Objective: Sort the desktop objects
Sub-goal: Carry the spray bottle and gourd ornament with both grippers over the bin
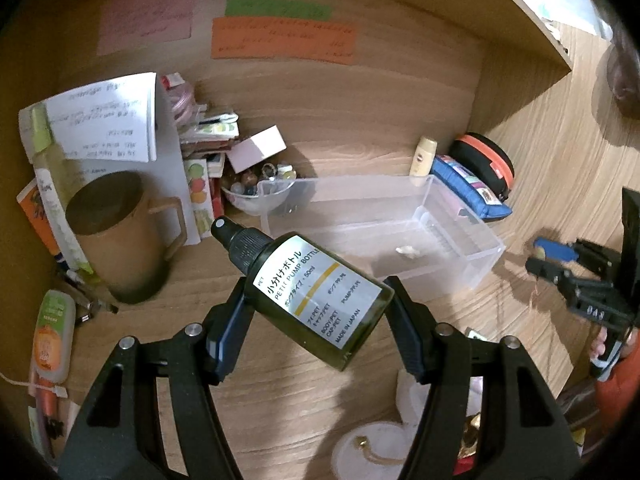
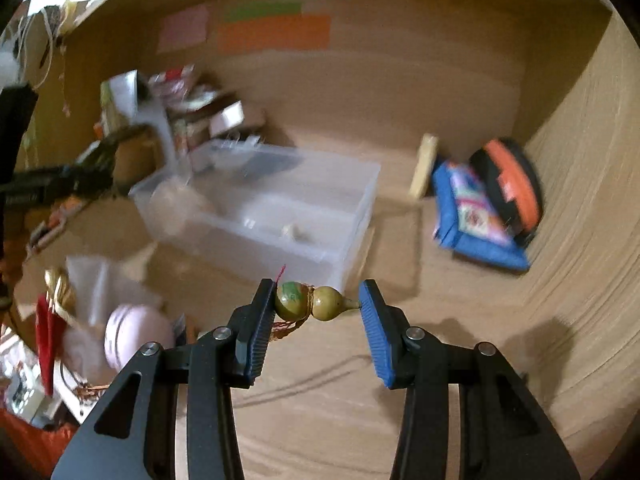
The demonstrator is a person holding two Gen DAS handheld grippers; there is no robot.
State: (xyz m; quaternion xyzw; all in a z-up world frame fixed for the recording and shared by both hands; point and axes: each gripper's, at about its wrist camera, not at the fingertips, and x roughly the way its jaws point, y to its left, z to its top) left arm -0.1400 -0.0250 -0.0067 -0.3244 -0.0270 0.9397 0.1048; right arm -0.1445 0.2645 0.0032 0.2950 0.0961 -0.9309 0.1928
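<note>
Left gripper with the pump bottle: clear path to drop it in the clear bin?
Probably yes. The left gripper holds the pump bottle just in front of the clear bin, whose top is open and which holds only a small white item. Nothing stands between them.

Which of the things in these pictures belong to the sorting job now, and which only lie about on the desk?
In the job:
- left gripper, shut on the green pump bottle
- right gripper, shut on the small gourd charm
- clear plastic box

Lying about:
- brown mug
- blue pouch
- bowl of beads
- coloured notes
</note>
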